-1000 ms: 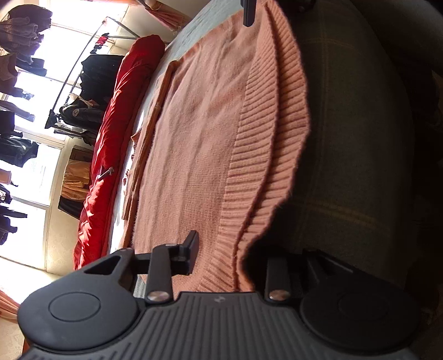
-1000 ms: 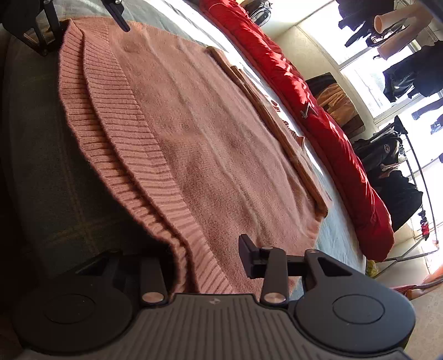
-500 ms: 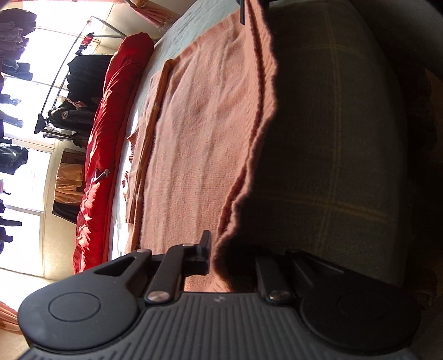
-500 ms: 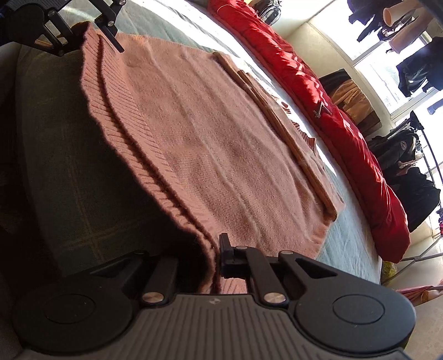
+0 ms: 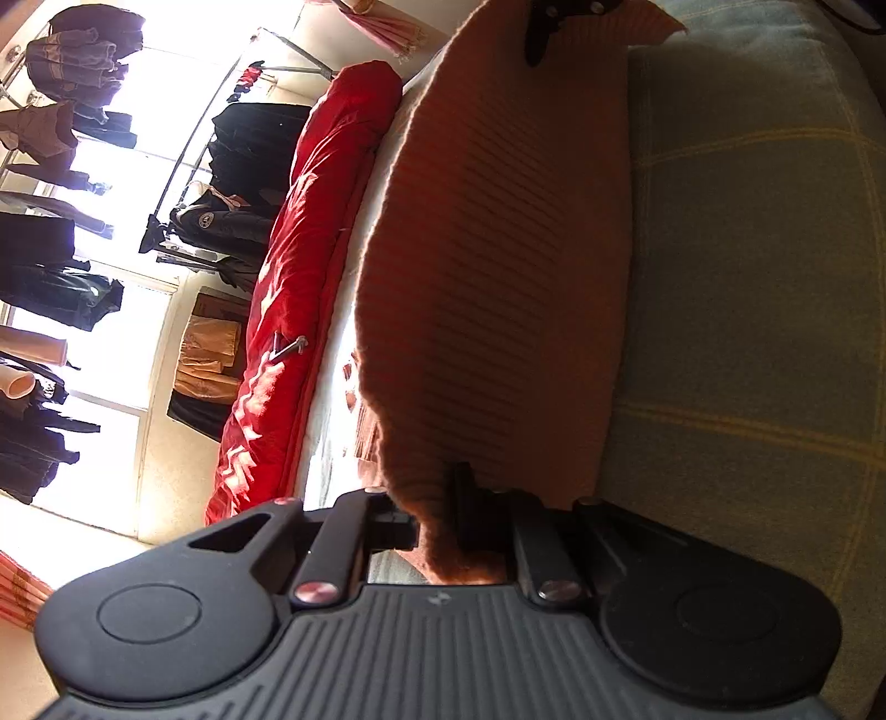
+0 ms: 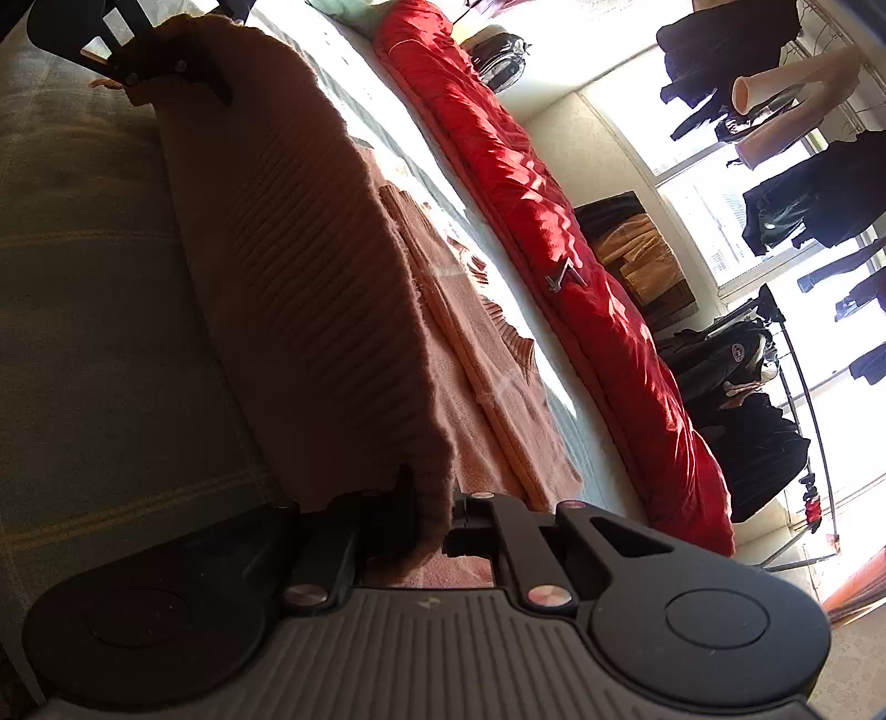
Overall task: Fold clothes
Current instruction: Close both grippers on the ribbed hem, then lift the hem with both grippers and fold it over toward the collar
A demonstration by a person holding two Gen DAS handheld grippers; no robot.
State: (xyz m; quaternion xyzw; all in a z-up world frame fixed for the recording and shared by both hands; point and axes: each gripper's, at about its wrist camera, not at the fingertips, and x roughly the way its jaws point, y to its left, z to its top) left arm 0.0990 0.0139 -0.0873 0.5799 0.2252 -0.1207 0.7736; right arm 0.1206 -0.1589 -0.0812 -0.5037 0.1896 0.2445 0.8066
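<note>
On the bed [image 5: 747, 266], whose cover is a grey-green check with thin yellow lines, a salmon-pink knitted sweater [image 5: 498, 249] is raised by its ribbed hem, one corner in each tool. The left gripper [image 5: 437, 509] is clenched on the near corner of the hem, the knit bunched between its two black fingers and spilling over the lower one. In the left wrist view the ribbed band stands up off the cover like a wall, running away to the top of the frame, where the right gripper [image 5: 545, 33] bites the far corner. From the right wrist view, the right gripper [image 6: 429, 518] is likewise clamped tight on its corner of the sweater [image 6: 310, 266], the fabric pinched between the fingers, and the lifted band runs off to the left gripper [image 6: 166, 72] in the upper left. The rest of the sweater lies flat on the bed [image 6: 83, 277] beyond the raised hem, with a folded sleeve [image 6: 470, 354] lying along it. Past that, along the far edge of the bed, stretches a long red padded quilt [image 6: 554, 221]. Behind it stand bright windows and a rack of dark hanging clothes [image 6: 742, 421]
</note>
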